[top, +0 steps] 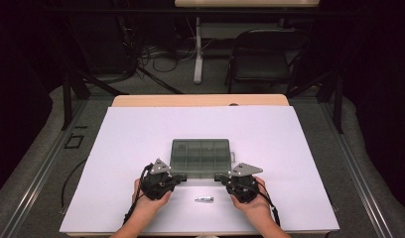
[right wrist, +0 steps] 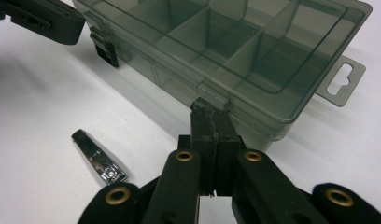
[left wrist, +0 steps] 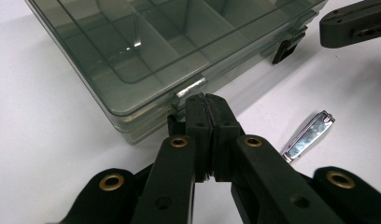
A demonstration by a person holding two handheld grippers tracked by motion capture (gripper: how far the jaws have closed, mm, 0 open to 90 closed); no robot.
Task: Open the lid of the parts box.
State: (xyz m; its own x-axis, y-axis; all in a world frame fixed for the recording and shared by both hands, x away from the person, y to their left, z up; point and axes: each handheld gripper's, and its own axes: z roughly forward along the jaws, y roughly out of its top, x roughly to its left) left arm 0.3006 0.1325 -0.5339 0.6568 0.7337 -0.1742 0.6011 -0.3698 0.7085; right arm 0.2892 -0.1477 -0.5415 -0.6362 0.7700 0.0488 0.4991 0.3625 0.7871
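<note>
A smoky clear compartment box (top: 200,156) lies with its lid down on the white sheet. My left gripper (top: 183,177) is shut, its tips (left wrist: 208,100) pressed against the box's front edge just below a lid tab (left wrist: 191,87). My right gripper (top: 219,177) is also shut, its tips (right wrist: 211,114) touching the front edge under another lid tab (right wrist: 212,97). Nothing shows between either pair of jaws. A metal nail clipper (top: 204,199) lies on the sheet between my hands, seen too as the clipper (left wrist: 309,136) and the clipper (right wrist: 97,161).
The box has several empty compartments (right wrist: 235,46) and a hang tab (right wrist: 340,81) on its right end. A black latch (left wrist: 285,49) hangs at the front wall. The white sheet (top: 141,134) covers the table; a dark chair (top: 262,62) stands beyond.
</note>
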